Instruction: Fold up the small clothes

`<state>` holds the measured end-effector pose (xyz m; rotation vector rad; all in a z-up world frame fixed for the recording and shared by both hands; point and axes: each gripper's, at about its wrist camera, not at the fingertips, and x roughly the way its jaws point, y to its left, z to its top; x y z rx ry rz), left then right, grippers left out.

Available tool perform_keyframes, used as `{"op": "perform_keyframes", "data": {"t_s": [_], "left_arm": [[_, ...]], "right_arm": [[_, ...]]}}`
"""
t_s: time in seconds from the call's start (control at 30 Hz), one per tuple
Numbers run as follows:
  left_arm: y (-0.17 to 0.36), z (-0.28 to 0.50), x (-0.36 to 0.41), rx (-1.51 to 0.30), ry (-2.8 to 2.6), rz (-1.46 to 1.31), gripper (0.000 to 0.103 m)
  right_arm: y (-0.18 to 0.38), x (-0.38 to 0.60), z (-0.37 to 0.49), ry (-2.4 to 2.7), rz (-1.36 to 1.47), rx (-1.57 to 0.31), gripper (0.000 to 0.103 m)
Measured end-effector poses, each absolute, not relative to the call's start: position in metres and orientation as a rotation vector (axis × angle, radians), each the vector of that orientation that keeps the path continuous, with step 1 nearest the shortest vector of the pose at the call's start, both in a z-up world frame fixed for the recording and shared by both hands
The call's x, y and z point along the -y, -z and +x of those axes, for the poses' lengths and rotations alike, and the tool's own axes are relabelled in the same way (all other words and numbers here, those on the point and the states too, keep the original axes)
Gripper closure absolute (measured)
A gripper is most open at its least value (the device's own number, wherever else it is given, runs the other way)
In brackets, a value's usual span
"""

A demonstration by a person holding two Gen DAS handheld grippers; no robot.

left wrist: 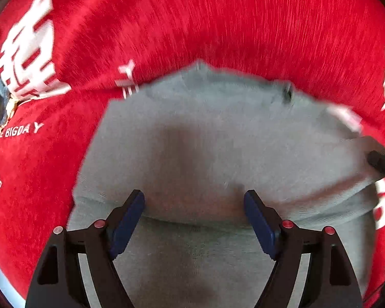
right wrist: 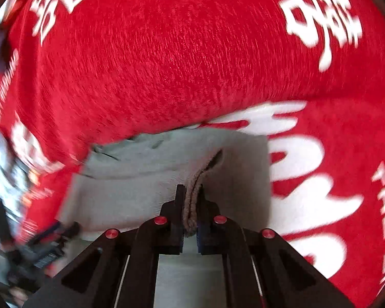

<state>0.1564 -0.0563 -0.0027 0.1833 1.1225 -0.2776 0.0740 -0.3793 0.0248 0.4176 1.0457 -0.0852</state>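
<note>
Pinching grey garment (right wrist: 141, 195), right tongs (right wrist: 190, 192); left tongs (left wrist: 194, 197) spread above.

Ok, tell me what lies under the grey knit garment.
Under the grey knit garment spreads a red plush cloth with white lettering, showing on all visible sides. Whatever lies directly beneath the garment's middle is covered.
</note>
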Motion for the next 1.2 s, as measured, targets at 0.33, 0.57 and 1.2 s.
{"op": "perform_keyframes", "data": {"t_s": [0.33,0.57,1.2], "left_arm": [[-0.005,0.154,0.055,-1.075,0.293,0.197,0.02],[0.009,0.168,0.057,-1.11,0.262,0.206,0.003],[0.014,0.033,-0.041,-1.159,0.341,0.173,0.0]], "right_arm": [[-0.05,0.405,0.054,0.216,0.373,-0.978,0.036],[-0.031,0.327,0.091,0.054,0.109,-1.109,0.034],[0.004,0.278,-0.086,-0.028,-0.034,-1.158,0.023]]}}
